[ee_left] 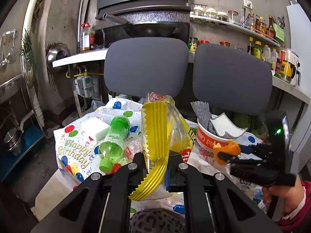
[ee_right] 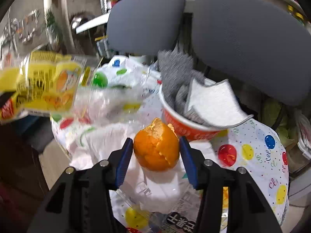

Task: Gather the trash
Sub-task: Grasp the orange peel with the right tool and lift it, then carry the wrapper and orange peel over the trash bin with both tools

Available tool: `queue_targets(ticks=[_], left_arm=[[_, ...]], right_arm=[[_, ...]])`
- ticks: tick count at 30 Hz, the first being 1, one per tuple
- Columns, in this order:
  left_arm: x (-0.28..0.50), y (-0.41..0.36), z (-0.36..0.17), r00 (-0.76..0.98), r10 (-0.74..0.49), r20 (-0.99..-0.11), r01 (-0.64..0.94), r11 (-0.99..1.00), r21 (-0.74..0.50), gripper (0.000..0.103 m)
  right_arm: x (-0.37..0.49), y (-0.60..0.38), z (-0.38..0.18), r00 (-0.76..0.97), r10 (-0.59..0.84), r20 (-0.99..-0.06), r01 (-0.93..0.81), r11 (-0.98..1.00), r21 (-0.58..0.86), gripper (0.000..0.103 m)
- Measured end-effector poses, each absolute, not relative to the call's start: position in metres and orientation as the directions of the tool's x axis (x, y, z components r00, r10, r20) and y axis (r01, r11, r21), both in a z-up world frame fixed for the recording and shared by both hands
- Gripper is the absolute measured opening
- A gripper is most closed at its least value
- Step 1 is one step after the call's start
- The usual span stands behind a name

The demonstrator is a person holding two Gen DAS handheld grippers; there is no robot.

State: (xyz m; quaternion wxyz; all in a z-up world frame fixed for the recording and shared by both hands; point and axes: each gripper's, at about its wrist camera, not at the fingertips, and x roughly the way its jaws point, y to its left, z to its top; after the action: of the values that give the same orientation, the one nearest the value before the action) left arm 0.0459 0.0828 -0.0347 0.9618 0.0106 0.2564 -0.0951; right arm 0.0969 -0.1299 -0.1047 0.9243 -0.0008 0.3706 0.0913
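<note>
Left wrist view, kitchen, balloon-print tablecloth (ee_left: pixel 75 151), left claw (ee_left: pixel 155 167) pinching yellow wrapper (ee_left: pixel 155 132), right claw (ee_right: pixel 156 151) gripping orange peel (ee_right: pixel 156 147).

Yellow wrapper (ee_right: pixel 40 89) is smearing badly in the right wrist view, print unreadable, left end running off the frame edge. In the left wrist view that wrapper (ee_left: pixel 155 145) is covering the tablecloth (ee_left: pixel 77 151) middle and hiding the left gripper (ee_left: pixel 155 165) pad faces. Orange peel (ee_right: pixel 156 147) is blocking the right gripper (ee_right: pixel 156 163) pad contact. Cloths (ee_right: pixel 204 101) are hiding the red cup (ee_right: pixel 182 126) interior. Shelf jars (ee_left: pixel 252 23) are showing too small for labels.
</note>
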Motion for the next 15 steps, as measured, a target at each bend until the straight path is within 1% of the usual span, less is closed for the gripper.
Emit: queue_targets(ticks=[2, 5, 10, 13, 15], left_arm=[[0.046, 0.083, -0.032, 0.852, -0.183, -0.49, 0.195, 0.98, -0.028, 0.011], [0.044, 0.074, -0.027, 0.847, -0.223, -0.482, 0.24, 0.97, -0.028, 0.011], [0.038, 0.047, -0.013, 0.838, -0.304, -0.452, 0.338, 0.941, -0.006, 0.011], [0.033, 0.019, -0.006, 0.813, -0.373, -0.447, 0.423, 0.906, 0.015, 0.011], [0.027, -0.005, -0.007, 0.781, -0.428, -0.455, 0.492, 0.87, 0.024, 0.011]], right_arm=[[0.095, -0.138, -0.096, 0.721, 0.165, -0.673, -0.149, 0.985, 0.082, 0.045], [0.086, -0.149, -0.084, 0.727, 0.178, -0.663, -0.138, 0.984, 0.113, 0.044], [0.053, -0.176, -0.055, 0.779, 0.188, -0.598, -0.119, 0.981, 0.153, 0.043], [0.034, -0.196, -0.04, 0.812, 0.161, -0.561, -0.08, 0.983, 0.165, 0.043], [0.013, -0.22, -0.03, 0.835, 0.108, -0.539, -0.023, 0.986, 0.162, 0.043]])
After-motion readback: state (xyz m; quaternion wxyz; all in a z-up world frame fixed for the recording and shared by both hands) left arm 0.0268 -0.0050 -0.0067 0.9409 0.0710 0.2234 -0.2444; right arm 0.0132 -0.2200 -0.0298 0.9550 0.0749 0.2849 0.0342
